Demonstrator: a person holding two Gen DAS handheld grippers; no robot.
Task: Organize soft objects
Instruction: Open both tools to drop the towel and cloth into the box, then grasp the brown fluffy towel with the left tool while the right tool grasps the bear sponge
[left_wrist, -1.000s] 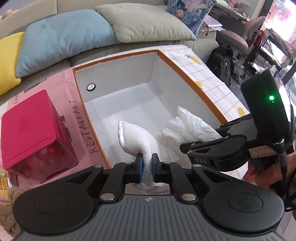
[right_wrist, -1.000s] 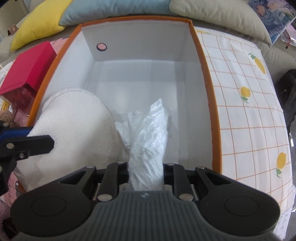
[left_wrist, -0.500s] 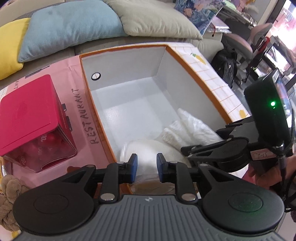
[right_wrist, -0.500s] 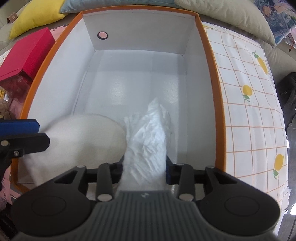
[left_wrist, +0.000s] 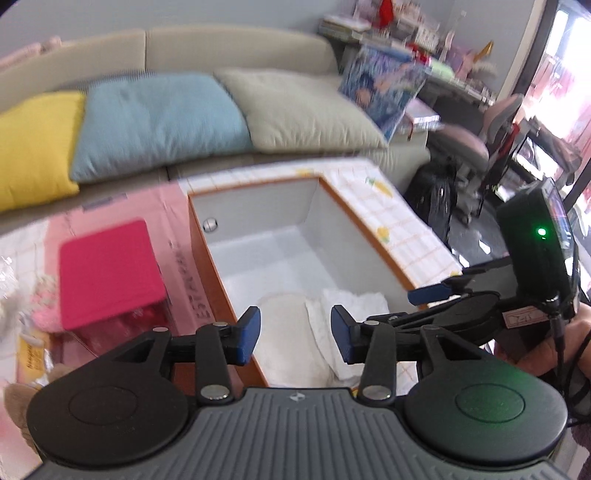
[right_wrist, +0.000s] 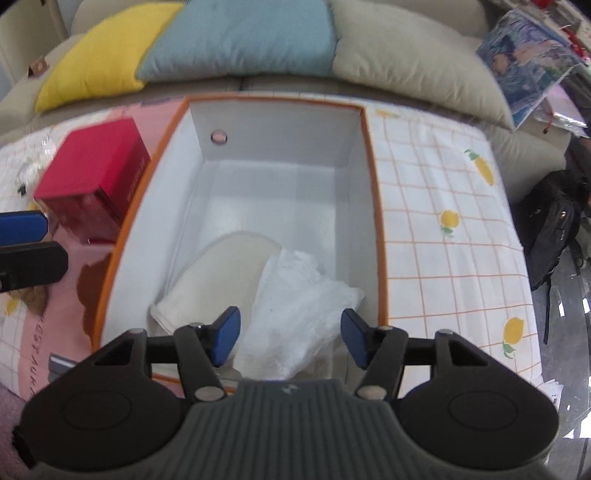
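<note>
Jaws on left gripper and right gripper have just been opening, both apart, nothing gripped. Cream towel and white cloth lie side by side in the near end of the box. Risk: cloth's loose heap could slump over the towel.

Left wrist: slanting down, box mid-frame.
Right wrist: steeper, nearer, box centred.
Shared: box interior.
</note>
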